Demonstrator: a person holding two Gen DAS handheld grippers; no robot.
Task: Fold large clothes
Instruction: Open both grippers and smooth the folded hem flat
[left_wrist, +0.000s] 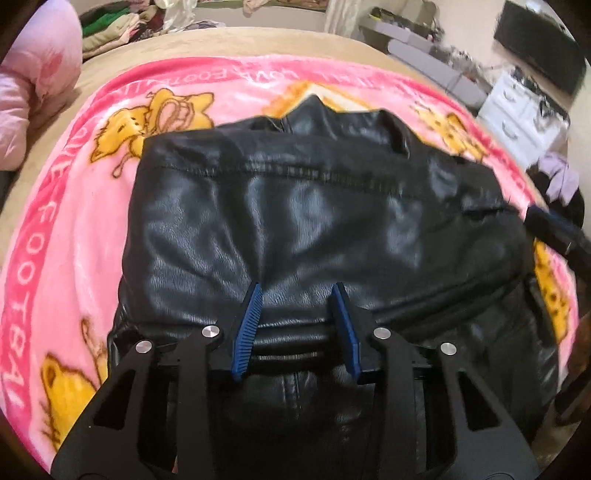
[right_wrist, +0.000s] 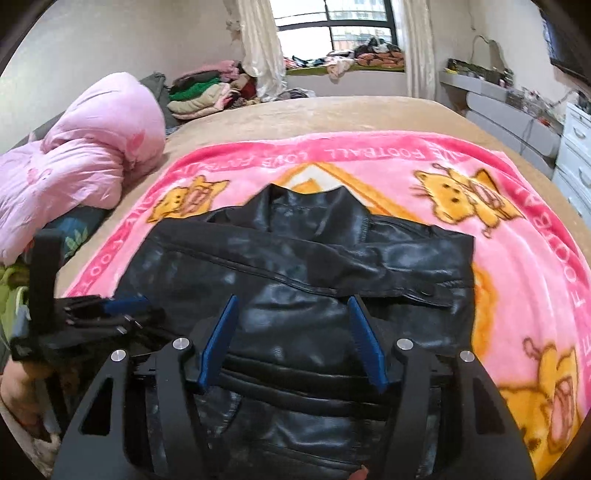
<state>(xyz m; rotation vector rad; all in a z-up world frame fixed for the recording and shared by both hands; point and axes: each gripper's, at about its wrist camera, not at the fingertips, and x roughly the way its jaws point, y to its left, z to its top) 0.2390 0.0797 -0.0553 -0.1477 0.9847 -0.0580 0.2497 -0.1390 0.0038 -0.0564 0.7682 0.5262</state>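
A black leather jacket (left_wrist: 314, 221) lies folded on a pink cartoon blanket (left_wrist: 74, 229), collar at the far end. My left gripper (left_wrist: 296, 288) hovers over the jacket's near part, jaws apart, with nothing pinched between the blue pads (left_wrist: 247, 332). In the right wrist view the same jacket (right_wrist: 314, 266) fills the middle and my right gripper (right_wrist: 292, 301) stands open above it, holding nothing. The left gripper (right_wrist: 133, 308) shows at that view's left edge, held by a hand (right_wrist: 18, 387). Part of the right gripper (left_wrist: 554, 230) shows at the left view's right edge.
The blanket (right_wrist: 369, 162) covers a beige bed (right_wrist: 295, 114). A bundled pink quilt (right_wrist: 81, 155) lies at the left, with a pile of folded clothes (right_wrist: 207, 92) behind it. White drawers (right_wrist: 576, 147) and a cluttered shelf stand to the right, and a window sill at the back holds clothes.
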